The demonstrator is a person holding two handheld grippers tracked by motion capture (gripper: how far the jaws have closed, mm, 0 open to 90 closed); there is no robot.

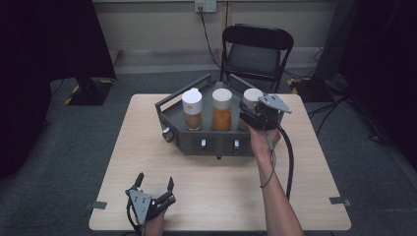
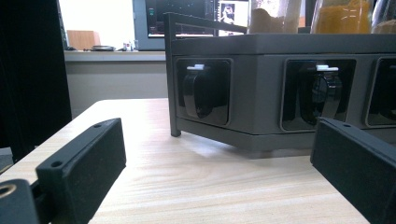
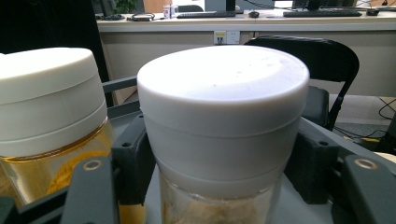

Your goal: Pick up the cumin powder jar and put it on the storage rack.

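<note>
three white-capped jars are standing in the grey rack (image 1: 169, 110): the left jar (image 1: 192, 109) is holding brown stuff, the middle jar (image 1: 222, 109) orange, the right jar (image 3: 223, 126) something pale tan. my right gripper (image 3: 219, 163) is clamping that right jar just below its cap, one jaw on each side. my left gripper (image 1: 155, 184) is resting wide open near the table's (image 1: 314, 162) front edge, well apart from the rack. its own view is showing two black latches (image 2: 201, 91) on the rack's front.

Far on the pale wood-grain table (image 1: 206, 187) stands a dark grey rack (image 1: 196, 142) of white-capped jars: the left jar (image 1: 192, 109) brown, the middle jar (image 1: 222, 109) orange, the right jar (image 3: 223, 135) tan, between black jaws
</note>
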